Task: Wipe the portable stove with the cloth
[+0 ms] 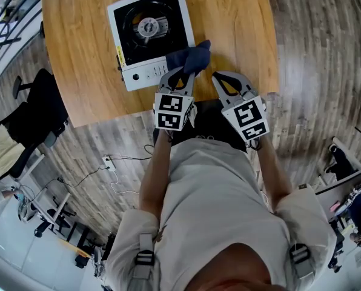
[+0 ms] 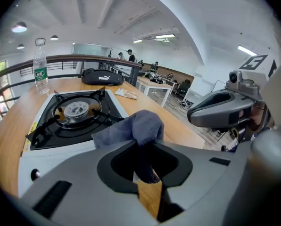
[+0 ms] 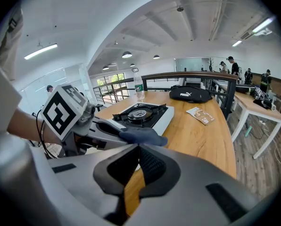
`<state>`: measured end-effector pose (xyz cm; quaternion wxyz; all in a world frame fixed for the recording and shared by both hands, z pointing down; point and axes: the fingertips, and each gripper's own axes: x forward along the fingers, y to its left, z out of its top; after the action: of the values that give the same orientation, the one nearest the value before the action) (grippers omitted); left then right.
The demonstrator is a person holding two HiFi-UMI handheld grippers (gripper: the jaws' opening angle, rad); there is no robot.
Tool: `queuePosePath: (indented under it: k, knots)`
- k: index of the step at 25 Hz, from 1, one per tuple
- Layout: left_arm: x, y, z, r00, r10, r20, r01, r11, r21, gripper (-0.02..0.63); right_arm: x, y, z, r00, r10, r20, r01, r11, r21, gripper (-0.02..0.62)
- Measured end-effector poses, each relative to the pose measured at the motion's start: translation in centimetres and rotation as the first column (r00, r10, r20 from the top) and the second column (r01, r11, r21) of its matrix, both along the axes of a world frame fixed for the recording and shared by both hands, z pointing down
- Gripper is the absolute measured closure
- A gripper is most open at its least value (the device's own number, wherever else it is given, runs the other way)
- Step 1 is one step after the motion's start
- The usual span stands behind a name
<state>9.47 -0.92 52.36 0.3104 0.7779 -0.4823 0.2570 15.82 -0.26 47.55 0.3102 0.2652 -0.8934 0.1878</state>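
Note:
The white portable stove (image 1: 147,29) with its black burner top sits on the round wooden table (image 1: 83,71). It also shows in the left gripper view (image 2: 74,117) and the right gripper view (image 3: 143,114). My left gripper (image 1: 182,74) is shut on a dark blue cloth (image 1: 191,56), pinched between the jaws (image 2: 143,147). The bunched cloth (image 2: 145,126) hangs at the stove's near right corner. My right gripper (image 1: 221,77) hovers beside it over the table's near edge. Its jaws (image 3: 138,145) are shut with nothing in them.
A water bottle (image 2: 40,67), a black bag (image 2: 102,77) and a small packet (image 2: 126,94) lie on the table beyond the stove. A black chair (image 1: 35,114) stands left of the table. People and desks are far off in the room.

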Motion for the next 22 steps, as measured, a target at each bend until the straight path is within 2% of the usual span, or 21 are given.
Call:
queuePosePath:
  k: [10,22]
  knots:
    - [-2.2,0.8,0.1,1.000,0.007,-0.014,-0.007,1.000,-0.004,0.528,-1.4,0.4,-0.1,1.000,0.023,-0.021,-0.023,1.000,0.004,0.575]
    - [-7.2,2.3,0.0,0.999,0.023,-0.024,-0.023,1.000,-0.020,0.528,-5.8,1.3,-0.4,0.998,0.048,-0.043,-0.048,0.999,0.002,0.575]
